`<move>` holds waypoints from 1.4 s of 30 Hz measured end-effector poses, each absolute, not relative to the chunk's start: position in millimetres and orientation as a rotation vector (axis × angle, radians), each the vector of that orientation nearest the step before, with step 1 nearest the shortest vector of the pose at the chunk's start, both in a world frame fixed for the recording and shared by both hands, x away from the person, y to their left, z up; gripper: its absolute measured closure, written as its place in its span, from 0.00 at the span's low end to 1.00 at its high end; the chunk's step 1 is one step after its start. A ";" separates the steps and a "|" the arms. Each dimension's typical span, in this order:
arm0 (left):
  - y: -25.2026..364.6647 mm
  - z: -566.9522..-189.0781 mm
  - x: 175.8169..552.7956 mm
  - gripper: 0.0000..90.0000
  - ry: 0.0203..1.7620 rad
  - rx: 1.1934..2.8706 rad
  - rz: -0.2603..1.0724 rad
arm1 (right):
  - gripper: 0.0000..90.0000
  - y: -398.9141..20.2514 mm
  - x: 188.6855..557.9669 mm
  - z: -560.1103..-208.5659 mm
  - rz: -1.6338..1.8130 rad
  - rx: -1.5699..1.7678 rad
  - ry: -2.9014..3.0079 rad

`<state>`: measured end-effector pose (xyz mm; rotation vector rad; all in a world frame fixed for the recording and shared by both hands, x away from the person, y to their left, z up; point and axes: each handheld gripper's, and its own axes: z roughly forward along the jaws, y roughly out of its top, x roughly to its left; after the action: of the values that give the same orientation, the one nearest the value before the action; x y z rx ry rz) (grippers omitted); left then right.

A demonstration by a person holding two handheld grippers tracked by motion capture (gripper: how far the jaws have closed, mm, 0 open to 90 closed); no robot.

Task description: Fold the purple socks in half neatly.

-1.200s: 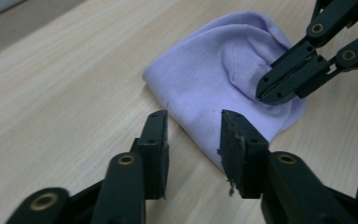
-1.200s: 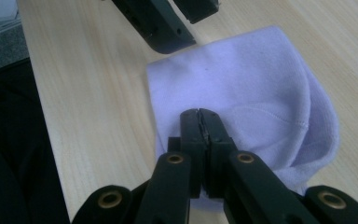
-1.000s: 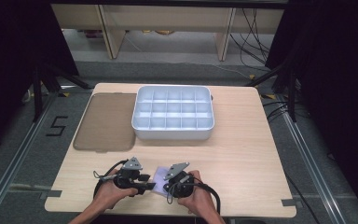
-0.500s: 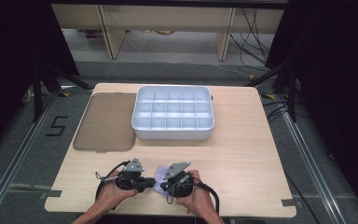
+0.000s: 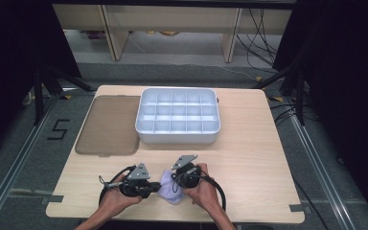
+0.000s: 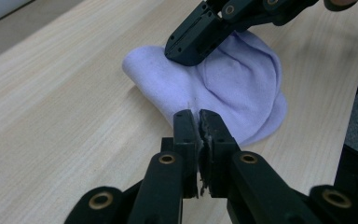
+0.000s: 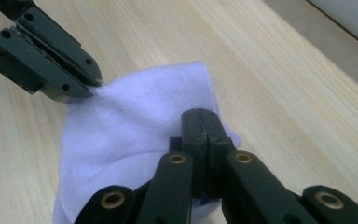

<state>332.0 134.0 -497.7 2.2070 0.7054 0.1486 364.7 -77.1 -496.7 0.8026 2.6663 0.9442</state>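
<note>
Cloth [image 5: 171, 192], pale lilac, lies near the front edge of the wooden table [image 5: 249, 158], stretched between the two grippers. In the left gripper view the left gripper [image 6: 199, 122] has its jaws pressed together on the near edge of the cloth; they have just been closing, and a thin strip of fabric appears to be pinched between the pads, though the seam is hard to read. The right gripper [image 7: 207, 122] has its jaws clamped tight too, and the cloth runs under and around their tips, so it seems to be gripping a fold of it.

Seen from the right gripper view, the cloth is a soft, matte square, folded over itself, one corner pointing away across the table and another drawn up to the left gripper's tips. From the left gripper view it looks rumpled, with curved creases and a rounded bulge.

Farther back stand a white compartment tray [image 5: 143, 125] and, just beside it, a flat brown lid [image 5: 109, 125].
</note>
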 end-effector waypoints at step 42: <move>88.7 -500.8 315.2 0.95 0.488 2.241 0.118 | 0.99 -119.5 337.4 -478.5 1.064 0.901 2.633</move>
<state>315.2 88.7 -500.8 2.2406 0.4877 0.1178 337.4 -119.5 -478.5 0.9011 2.6330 1.0641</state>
